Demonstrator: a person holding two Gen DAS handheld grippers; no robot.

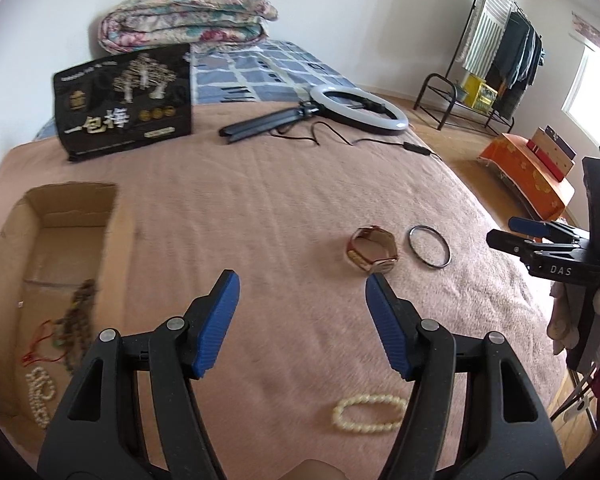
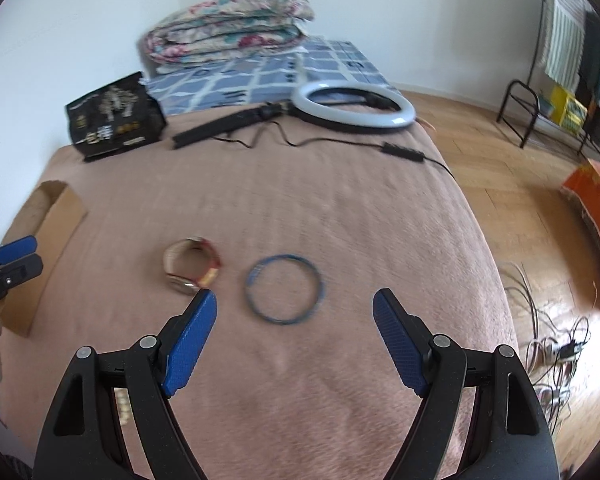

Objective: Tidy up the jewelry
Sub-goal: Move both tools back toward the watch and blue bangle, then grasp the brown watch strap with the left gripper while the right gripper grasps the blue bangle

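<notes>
Both grippers are hanging above the pink blanket that covers the bed, and both are standing wide open with nothing between the blue pads. The left gripper is pointing at the middle of the blanket; the right gripper is aiming just short of the thin bangle.

The jewelry is partly sorted. The cardboard box is sitting at the left edge of the bed and is already holding a brown bead string, a red cord and a white bead strand. The watch and the bangle are lying side by side, apart, toward the right edge, and the pearl bracelet is resting near the front edge.

I think the bangle is the risky piece — it is thin and lying flat in soft pile, so the pads may be sliding over it or pinching the blanket instead. The watch is just beside it and could be pushed by the left pad of the right gripper.

The left wrist view is showing the inside of the box and the pearl bracelet; the right wrist view is showing only the outer box wall and hides most of the bracelet — but it gives the bangle clearer, though a little blurred.
</notes>
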